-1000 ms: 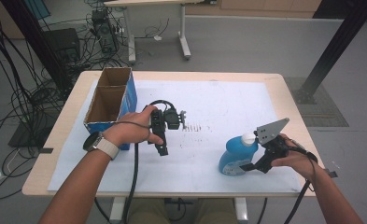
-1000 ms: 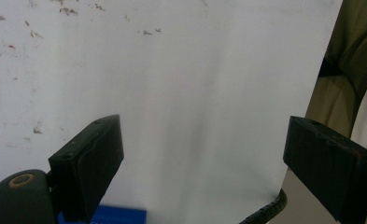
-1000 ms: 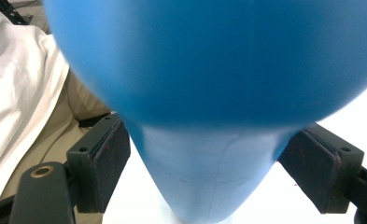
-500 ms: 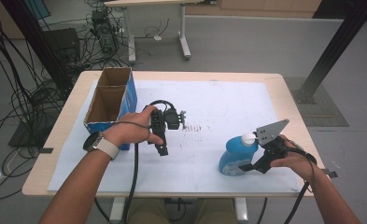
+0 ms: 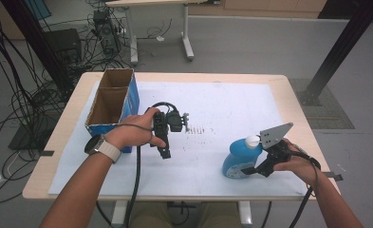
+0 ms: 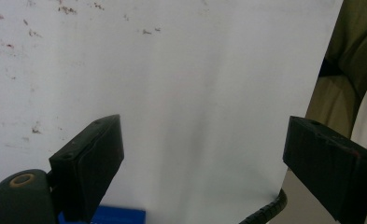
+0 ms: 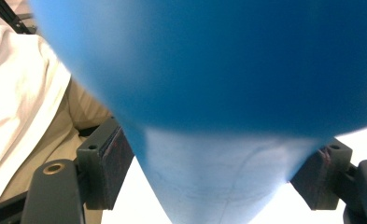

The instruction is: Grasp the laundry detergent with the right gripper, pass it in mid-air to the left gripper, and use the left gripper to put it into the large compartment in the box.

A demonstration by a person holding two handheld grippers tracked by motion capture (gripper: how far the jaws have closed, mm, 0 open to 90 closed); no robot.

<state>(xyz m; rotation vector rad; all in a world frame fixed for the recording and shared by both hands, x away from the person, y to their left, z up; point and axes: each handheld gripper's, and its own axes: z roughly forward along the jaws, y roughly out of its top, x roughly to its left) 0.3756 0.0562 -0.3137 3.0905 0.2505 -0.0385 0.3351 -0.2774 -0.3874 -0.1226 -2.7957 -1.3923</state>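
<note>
The desk (image 5: 288, 85) carried a white sheet (image 5: 231, 104) over most of its top, its near edge cut off by the person's forearms; a cardboard box (image 5: 109, 102) with blue sides stood at the far left, its inside in shadow and hard to read. The blue bottle (image 5: 238, 159) stood upright near the front right, its white cap partly hidden behind the grey plate of the right gripper (image 7: 214, 172); that gripper's jaws stood at either side of the bottle's blurred lower body, and whether they pressed it I could not tell. The left gripper (image 6: 202, 154) hung over bare sheet near the middle, jaws wide apart and holding nothing.
</note>
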